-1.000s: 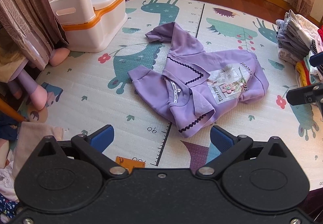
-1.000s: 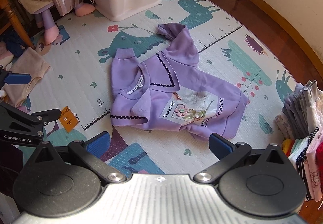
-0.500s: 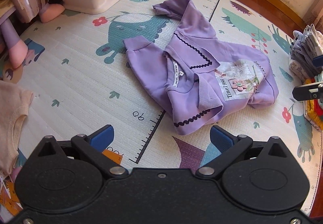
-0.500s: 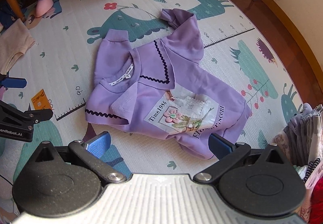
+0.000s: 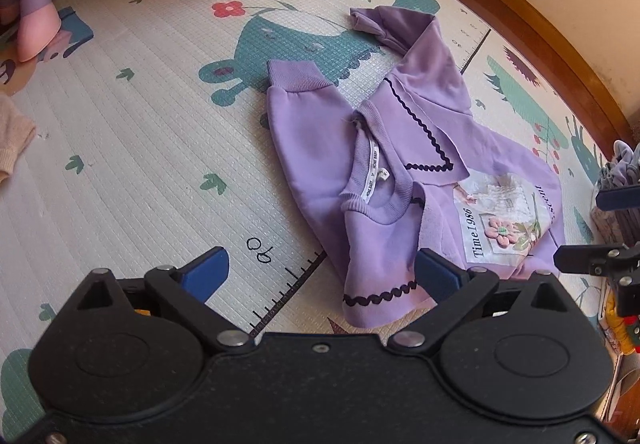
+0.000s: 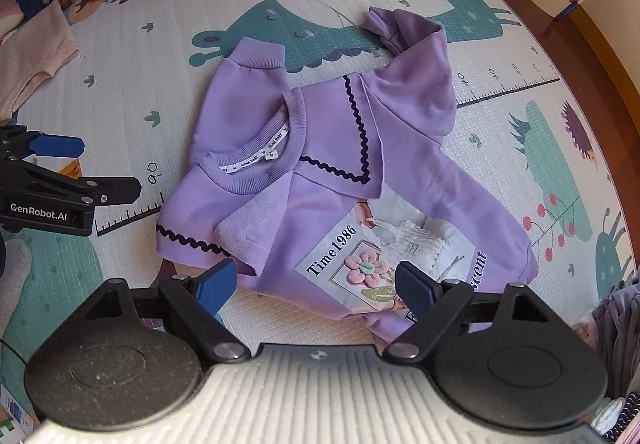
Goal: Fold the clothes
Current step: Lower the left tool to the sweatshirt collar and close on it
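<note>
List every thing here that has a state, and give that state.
Purple sweatshirt: crumpled, unfolded, front up on the mat.
Collar: one flap flipped over.
Left gripper: open, empty, near the collar flap.
Right gripper: open, empty, over the print.
Beige garment: lying unfolded.

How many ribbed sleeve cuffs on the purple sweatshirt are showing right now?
2. One cuff lies flat at the far left of the purple sweatshirt; the other cuff is bunched at the far end, right of it. None look hidden.
</note>
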A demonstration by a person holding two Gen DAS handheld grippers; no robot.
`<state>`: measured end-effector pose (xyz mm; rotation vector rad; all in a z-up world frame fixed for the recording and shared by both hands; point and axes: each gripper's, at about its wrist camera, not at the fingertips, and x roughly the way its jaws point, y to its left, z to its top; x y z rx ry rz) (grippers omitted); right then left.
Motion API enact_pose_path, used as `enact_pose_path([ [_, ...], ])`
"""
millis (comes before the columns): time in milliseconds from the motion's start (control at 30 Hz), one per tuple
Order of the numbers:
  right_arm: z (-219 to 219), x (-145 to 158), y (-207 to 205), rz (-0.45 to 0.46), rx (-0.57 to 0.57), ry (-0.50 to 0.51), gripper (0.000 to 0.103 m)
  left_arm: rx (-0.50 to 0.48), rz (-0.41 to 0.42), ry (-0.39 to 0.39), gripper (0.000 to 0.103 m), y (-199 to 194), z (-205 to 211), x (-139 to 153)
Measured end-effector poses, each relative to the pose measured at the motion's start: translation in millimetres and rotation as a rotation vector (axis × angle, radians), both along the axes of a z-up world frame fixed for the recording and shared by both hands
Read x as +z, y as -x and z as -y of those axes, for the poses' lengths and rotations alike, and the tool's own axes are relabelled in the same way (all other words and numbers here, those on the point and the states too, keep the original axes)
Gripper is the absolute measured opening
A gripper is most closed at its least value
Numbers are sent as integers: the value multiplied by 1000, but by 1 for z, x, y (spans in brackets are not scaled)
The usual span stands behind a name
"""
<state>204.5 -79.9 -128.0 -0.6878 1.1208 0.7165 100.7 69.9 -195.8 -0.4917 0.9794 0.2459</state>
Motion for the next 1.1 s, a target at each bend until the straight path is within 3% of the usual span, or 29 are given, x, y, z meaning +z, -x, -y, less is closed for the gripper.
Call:
enact_pose_path([
  [133, 3, -18, -25, -25, -55, -18, 85, 31, 46, 67, 98, -9, -14, -11],
  [200, 5, -26, -37, -38, -85, -32, 85, 34, 60, 89, 87, -14, -17, -17],
  [400, 1, -43, -60, -75, -122, -66, 83, -9, 67, 129, 77, -25, -11, -37],
  [500, -3, -51, -69, -86, -124, -61, 77, -40, 56, 128, 73, -32, -5, -46],
  [567, -4, -56, -72, -88, -109, -57, 66, -57, 46, 122, 71, -35, -1, -51],
  [733, -2, -67, -77, -104, -88, -58, 62, -76, 23, 126, 61, -42, 6, -63],
  [800, 1, -70, -78, -103, -90, -51, 63, -77, 18, 119, 41, -46, 9, -65],
  [867, 5, -73, -80, -101, -97, -46, 63, -76, 17, 113, 35, -51, 12, -67],
  [1067, 20, -72, -83, -98, -118, -45, 64, -71, 2, 123, 34, -67, 22, -70],
  [1100, 23, -71, -83, -97, -121, -44, 64, -72, -6, 118, 18, -68, 23, -70],
])
